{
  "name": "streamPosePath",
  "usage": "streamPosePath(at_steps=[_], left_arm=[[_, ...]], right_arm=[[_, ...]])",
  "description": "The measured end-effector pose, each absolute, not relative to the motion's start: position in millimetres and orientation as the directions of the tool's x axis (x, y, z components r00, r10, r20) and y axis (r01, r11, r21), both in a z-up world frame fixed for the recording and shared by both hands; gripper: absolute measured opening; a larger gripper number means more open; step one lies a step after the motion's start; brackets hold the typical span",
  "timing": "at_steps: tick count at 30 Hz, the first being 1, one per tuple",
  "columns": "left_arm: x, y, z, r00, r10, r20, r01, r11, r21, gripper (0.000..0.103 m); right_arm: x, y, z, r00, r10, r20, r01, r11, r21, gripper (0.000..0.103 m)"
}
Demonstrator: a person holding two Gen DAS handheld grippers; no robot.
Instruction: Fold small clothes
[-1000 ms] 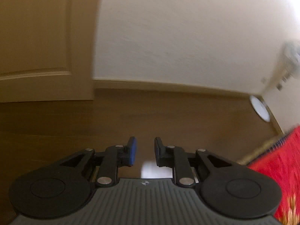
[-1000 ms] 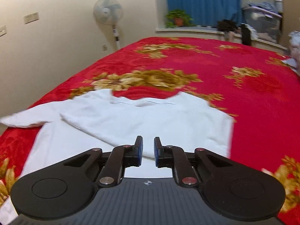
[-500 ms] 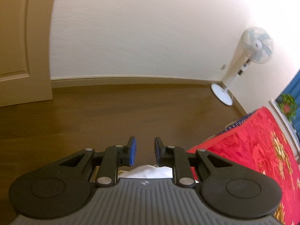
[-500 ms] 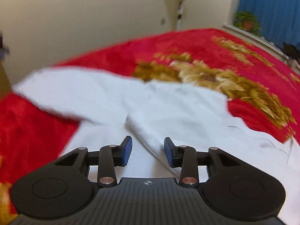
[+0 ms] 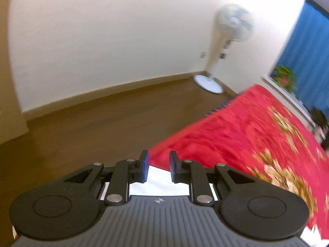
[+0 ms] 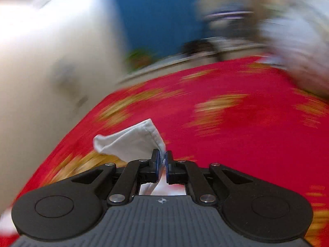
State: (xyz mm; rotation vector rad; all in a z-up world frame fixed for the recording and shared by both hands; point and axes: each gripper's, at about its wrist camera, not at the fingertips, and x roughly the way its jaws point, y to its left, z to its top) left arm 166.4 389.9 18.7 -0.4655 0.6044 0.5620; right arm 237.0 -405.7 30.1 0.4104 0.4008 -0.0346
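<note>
Right gripper clamped on white garment over red bed; left gripper parted and empty.

The right black two-finger gripper [image 6: 162, 160] has its blue-padded fingers pinched onto a hemmed edge of the white cotton garment [image 6: 131, 144], which bunches up to the left of the fingertips above the red floral-patterned bedspread [image 6: 236, 144]; this view is heavily motion-blurred. The left black two-finger gripper [image 5: 157, 166] has its fingers spread apart with nothing between them, and a portion of white cloth [image 5: 156, 185] lies below it at the near edge of the bedspread [image 5: 236, 135]. Beyond stand a brown wooden floor [image 5: 102, 127], a white pedestal fan [image 5: 226, 41] against the cream wall, and a blue curtain [image 5: 308, 51].
</note>
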Motion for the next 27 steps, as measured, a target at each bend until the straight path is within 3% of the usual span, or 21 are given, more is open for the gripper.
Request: streamPosePath(at_steps=[2, 3, 6, 10, 15, 17, 19, 23, 27], left_arm=[[165, 365, 25, 0.713, 0.334, -0.616, -0.553, 0.808, -0.202, 0.021], [165, 355, 28, 0.717, 0.323, -0.618, -0.533, 0.825, -0.187, 0.021], [160, 323, 39, 0.733, 0.232, -0.639, -0.456, 0.865, -0.209, 0.021], [146, 268, 31, 0.768, 0.096, -0.633, -0.271, 0.944, -0.187, 0.022], [154, 227, -14, 0.712, -0.025, -0.702, -0.190, 0.955, -0.227, 0.021], [163, 214, -19, 0.713, -0.019, -0.700, -0.148, 0.973, -0.178, 0.022], [167, 203, -24, 0.704, -0.002, -0.710, -0.125, 0.984, -0.126, 0.022], [176, 202, -30, 0.666, -0.104, -0.738, -0.095, 0.970, -0.222, 0.028], [180, 191, -37, 0.641, -0.140, -0.755, -0.039, 0.976, -0.215, 0.034]], right_arm=[[219, -493, 3, 0.900, -0.125, -0.417, 0.315, 0.848, 0.426, 0.005], [213, -534, -17, 0.851, -0.216, -0.479, 0.447, 0.778, 0.442, 0.005], [186, -622, -69, 0.735, -0.361, -0.573, 0.653, 0.603, 0.458, 0.005], [174, -666, -102, 0.740, -0.309, -0.597, 0.647, 0.568, 0.509, 0.004], [151, -689, -81, 0.817, -0.371, -0.442, 0.577, 0.542, 0.611, 0.004], [140, -699, -80, 0.808, -0.413, -0.421, 0.587, 0.491, 0.644, 0.003], [148, -700, -89, 0.766, -0.430, -0.478, 0.643, 0.505, 0.576, 0.003], [151, -700, -122, 0.696, -0.354, -0.625, 0.712, 0.450, 0.538, 0.008], [143, -699, -124, 0.730, -0.337, -0.595, 0.682, 0.426, 0.595, 0.015]])
